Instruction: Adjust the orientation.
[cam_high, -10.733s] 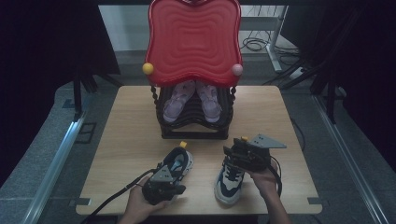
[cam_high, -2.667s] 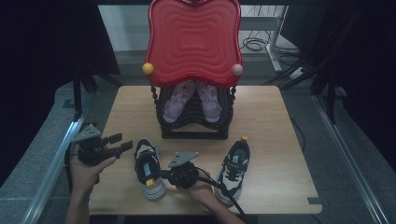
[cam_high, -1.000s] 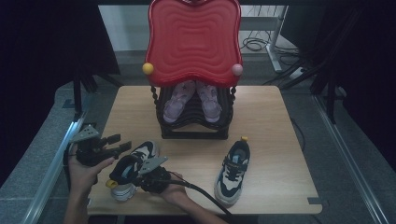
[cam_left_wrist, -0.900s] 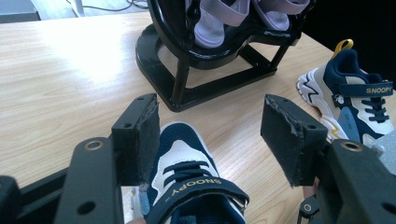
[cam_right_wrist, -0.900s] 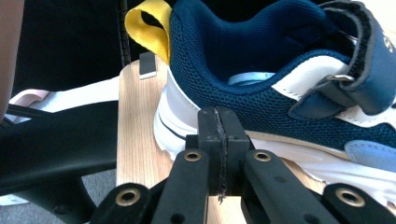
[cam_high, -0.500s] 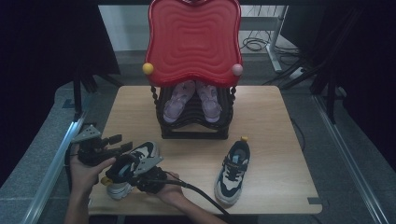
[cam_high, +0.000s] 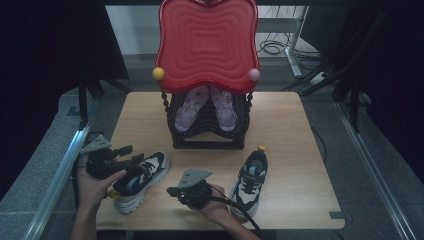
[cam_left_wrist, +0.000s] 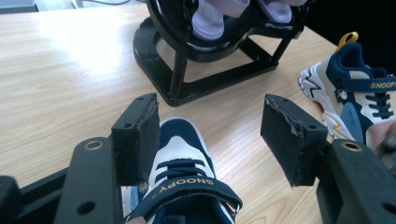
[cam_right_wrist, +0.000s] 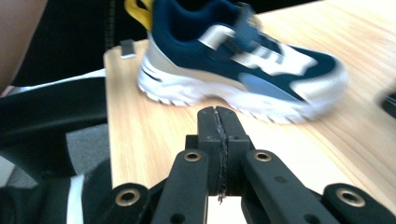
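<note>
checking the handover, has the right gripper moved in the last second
Yes. The right gripper has shifted rightward along the table's front edge, away from the left shoe, toward the right shoe.

left sneaker (cam_left_wrist: 184, 186): heel cut off by bottom edge | same sneaker (cam_right_wrist: 243, 60): motion-blurred

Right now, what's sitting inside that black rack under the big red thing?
A pair of pale purple shoes rests inside the black rack, toes pointing toward the table's front. The red wavy board covers their heels, so that part cannot be seen.
</note>
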